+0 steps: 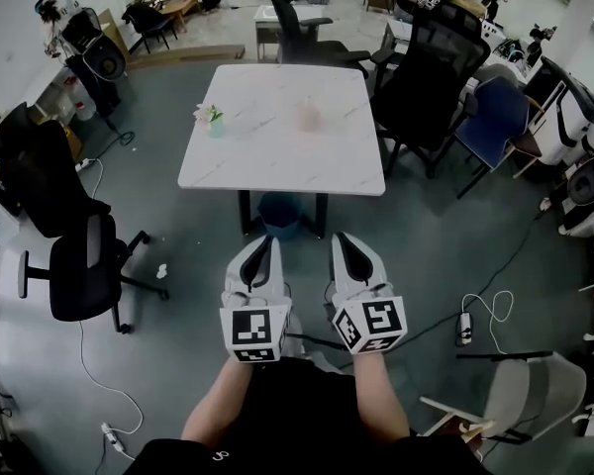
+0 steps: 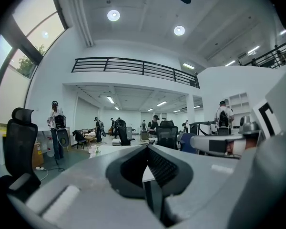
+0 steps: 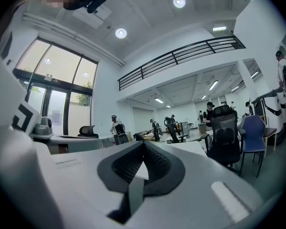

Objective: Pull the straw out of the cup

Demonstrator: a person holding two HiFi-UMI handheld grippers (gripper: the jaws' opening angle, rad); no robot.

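1. The white left gripper (image 1: 264,240) and white right gripper (image 1: 343,237) are hovering side by side, jaws closed and empty, well short of the white marble-topped desk (image 1: 277,161).
2. The pale translucent cup (image 1: 308,117) is standing just right of the desk's middle; its straw is too small to discern.
3. Advisable: closing in first, steadying the cup, then pulling the straw straight up.

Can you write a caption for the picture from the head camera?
Both shut, the left tool and right tool point toward a white table holding a cup.
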